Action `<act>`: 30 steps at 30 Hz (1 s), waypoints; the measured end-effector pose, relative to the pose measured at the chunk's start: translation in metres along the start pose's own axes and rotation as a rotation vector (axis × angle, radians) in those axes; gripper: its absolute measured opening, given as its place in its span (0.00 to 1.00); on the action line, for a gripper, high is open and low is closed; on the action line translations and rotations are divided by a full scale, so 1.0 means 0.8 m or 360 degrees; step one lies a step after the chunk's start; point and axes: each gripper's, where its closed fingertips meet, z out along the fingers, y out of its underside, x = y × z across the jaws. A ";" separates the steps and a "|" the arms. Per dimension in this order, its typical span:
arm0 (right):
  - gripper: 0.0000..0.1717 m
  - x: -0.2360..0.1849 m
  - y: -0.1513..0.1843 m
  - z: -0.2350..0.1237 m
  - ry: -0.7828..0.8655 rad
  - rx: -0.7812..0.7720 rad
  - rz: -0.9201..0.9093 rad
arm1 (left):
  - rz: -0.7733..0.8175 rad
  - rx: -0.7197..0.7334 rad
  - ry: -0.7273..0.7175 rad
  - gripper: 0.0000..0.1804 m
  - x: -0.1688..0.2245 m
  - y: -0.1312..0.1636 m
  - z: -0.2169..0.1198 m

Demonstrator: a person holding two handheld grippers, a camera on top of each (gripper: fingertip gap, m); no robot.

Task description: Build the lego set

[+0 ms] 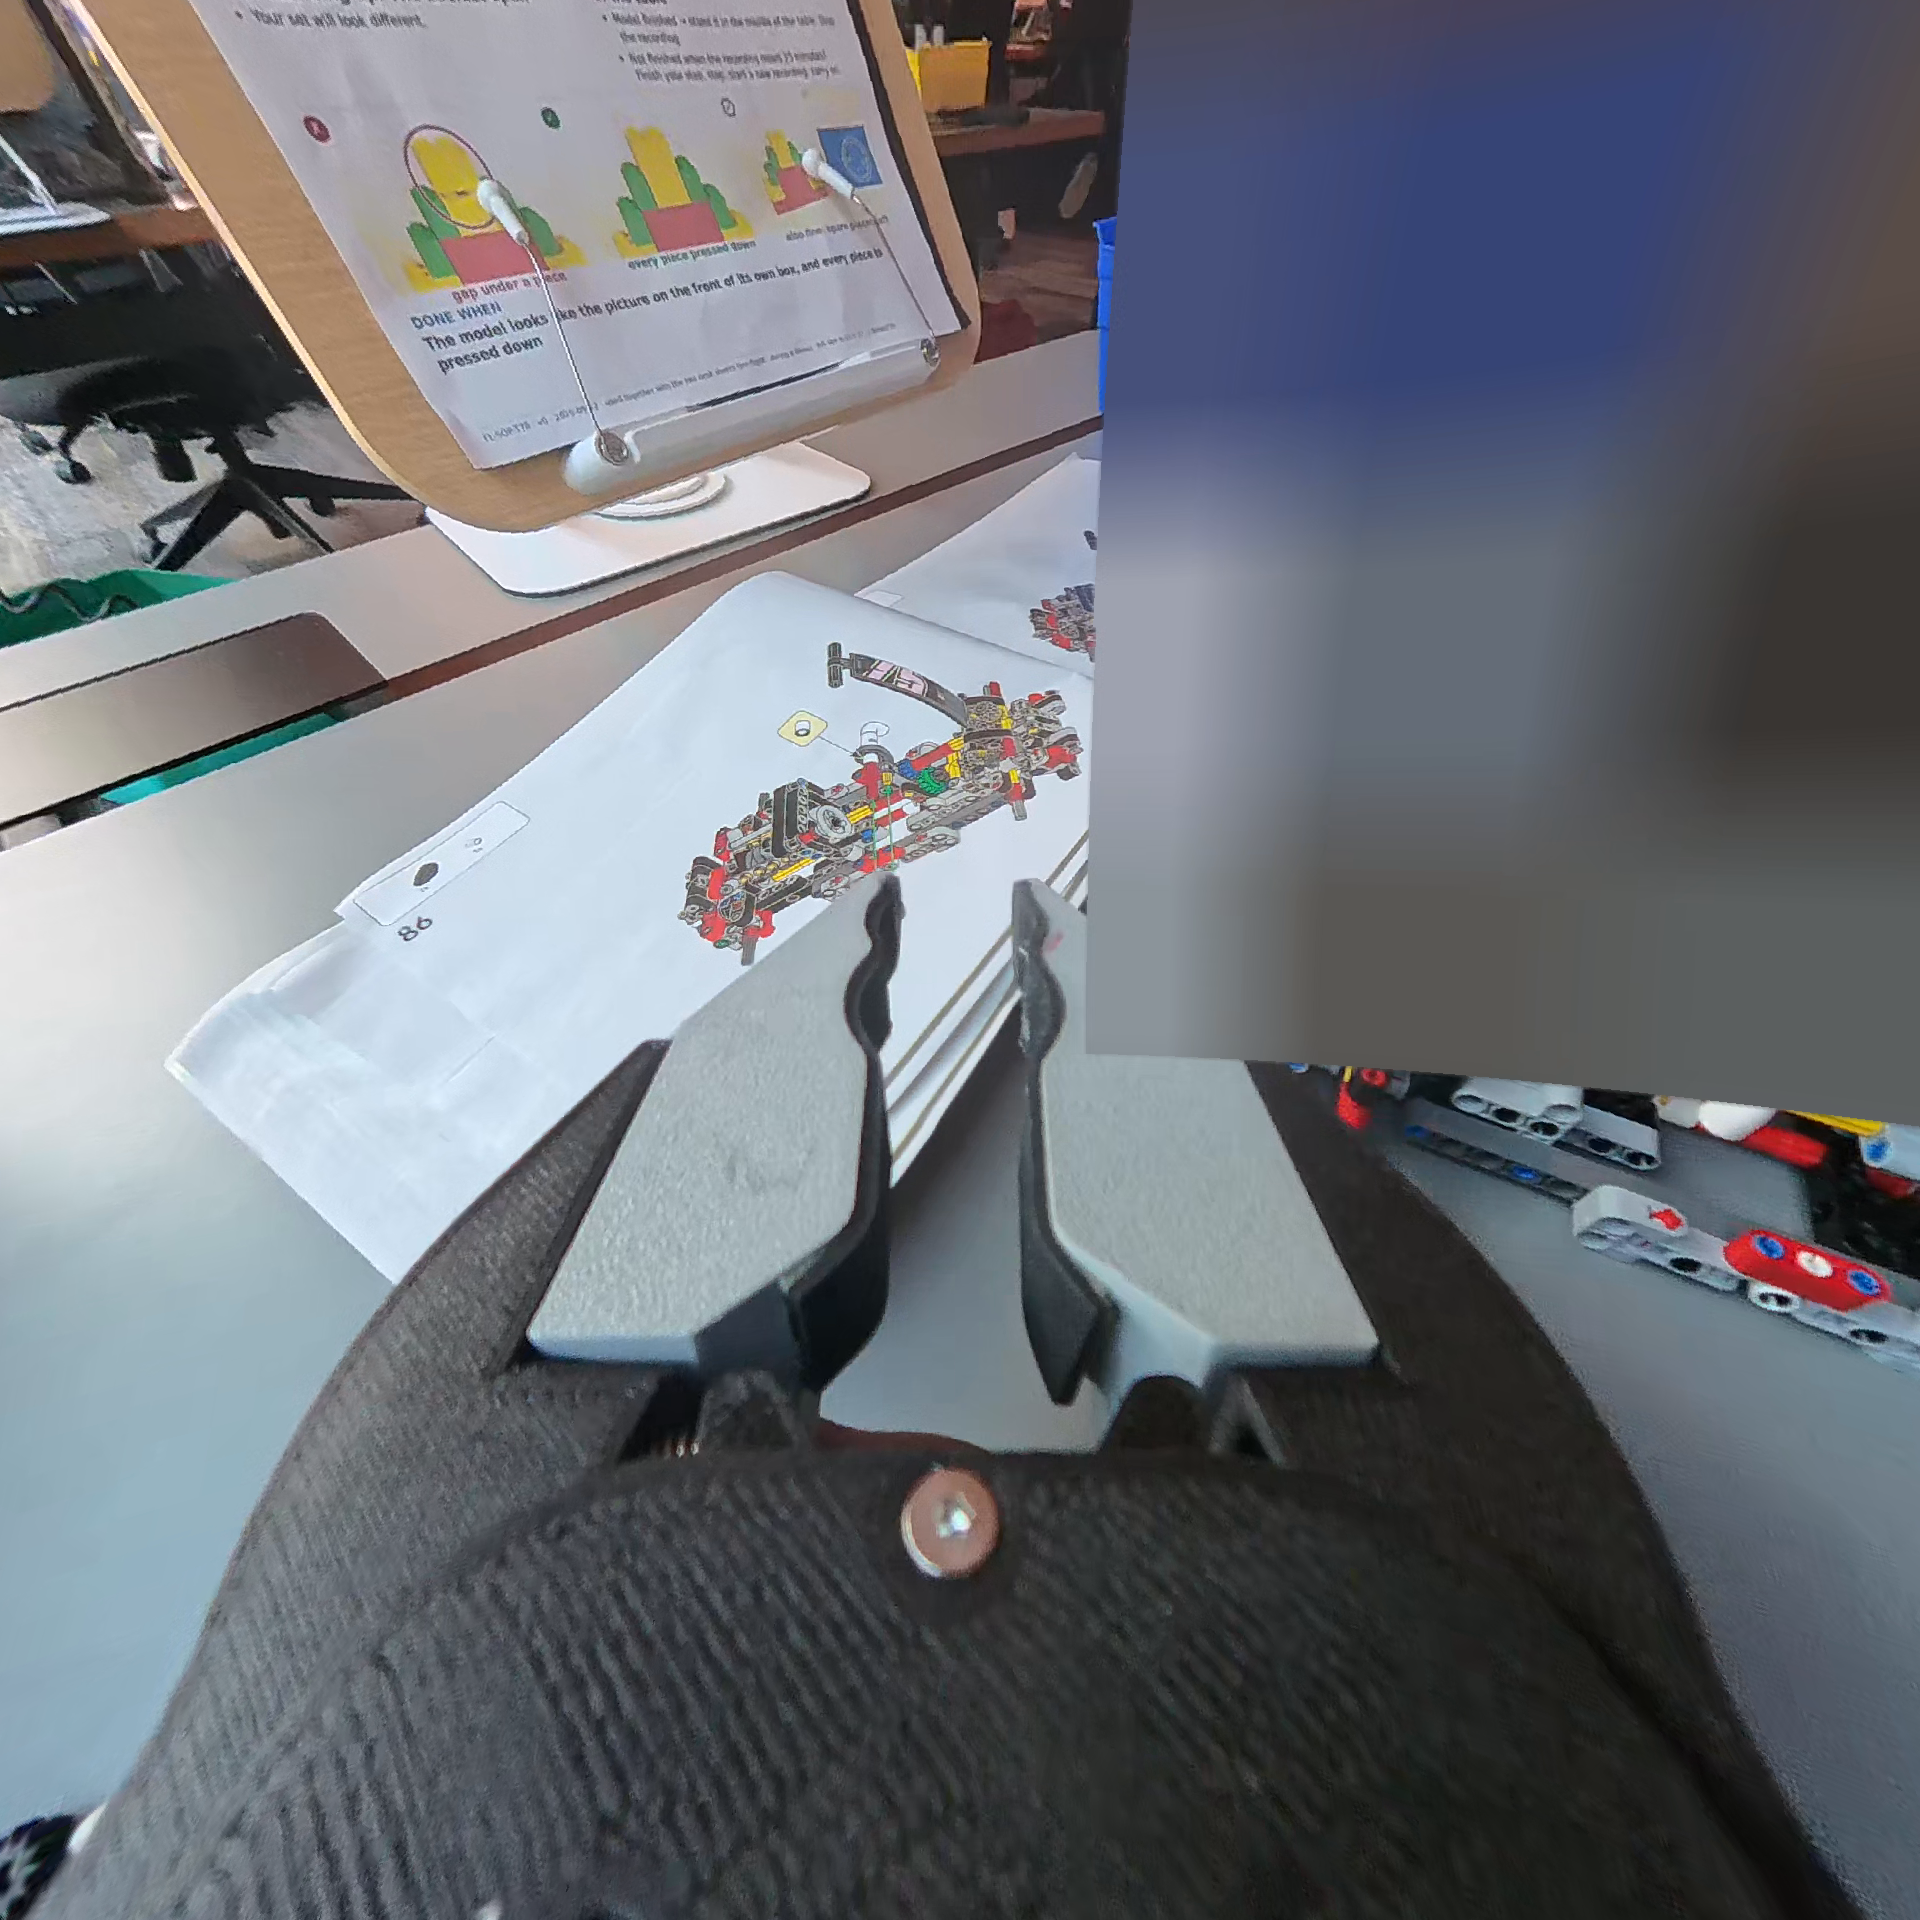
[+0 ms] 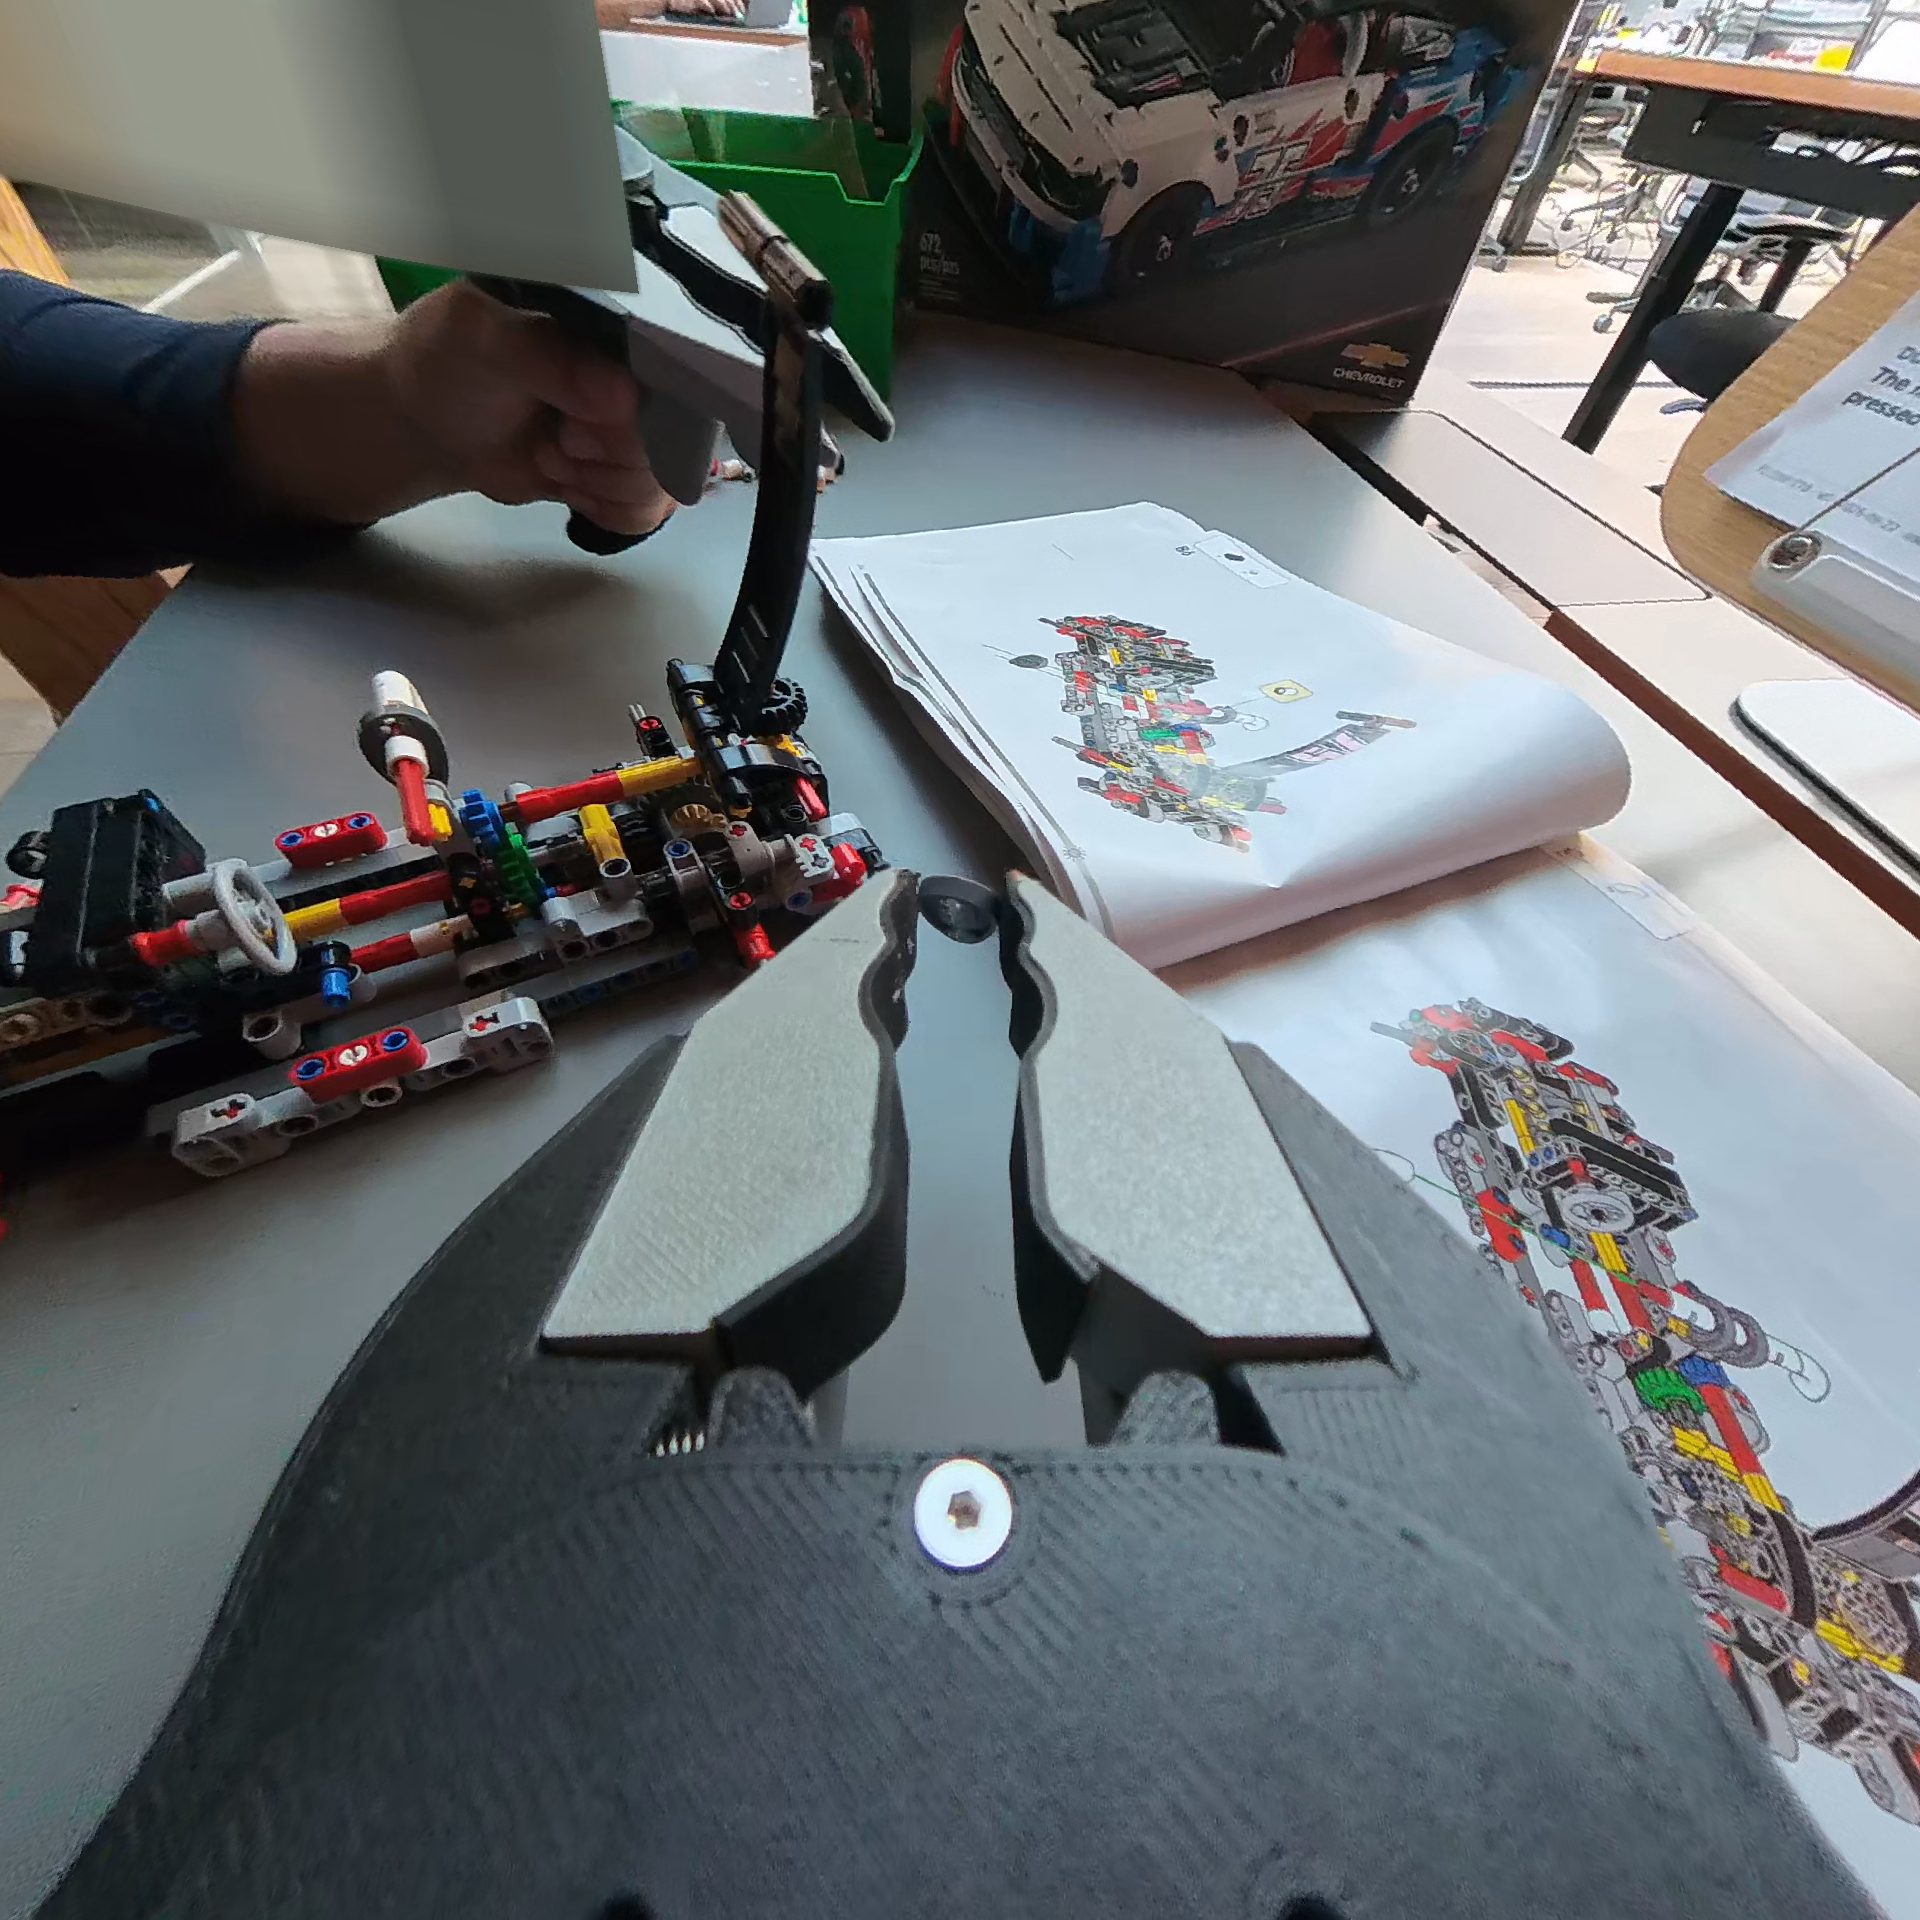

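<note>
My right gripper (image 2: 958, 894) is shut on a small black round piece (image 2: 956, 909), pinched by its edges between the fingertips just above the grey table (image 2: 312, 1403). A partly built model (image 2: 468, 883) of red, yellow, grey and black beams lies to its left, with a long black curved strip (image 2: 774, 520) rising from it. My left gripper (image 1: 956, 894) is open and empty, held over an open instruction booklet (image 1: 582, 883). In the right wrist view a hand (image 2: 468, 416) holds the left gripper's grey body (image 2: 707, 353) behind the strip. The model also shows in the left wrist view (image 1: 1714, 1247).
The booklet (image 2: 1351, 727) lies open to the right of the model. A box picturing a car (image 2: 1195, 156) and a green bin (image 2: 821, 208) stand at the table's back. A wooden stand holding a printed sheet (image 1: 623, 260) stands beyond the booklet. An office chair (image 1: 208, 436) is past the table edge. My right fingertips sit around 20 cm from my left ones.
</note>
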 end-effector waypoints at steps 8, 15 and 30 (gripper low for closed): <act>0.07 -0.048 0.000 -0.007 -0.0219 -0.0041 0.0014 | 0.0190 0.0043 0.0055 0.12 0.017 -0.001 -0.002; 0.07 -0.106 0.007 -0.013 -0.0446 -0.0096 -0.0002 | 0.0154 -0.0021 0.0070 0.12 0.057 -0.012 -0.026; 0.07 -0.139 -0.052 -0.036 -0.0511 0.0315 -0.0301 | 0.0097 -0.0253 0.0316 0.11 0.214 -0.043 -0.015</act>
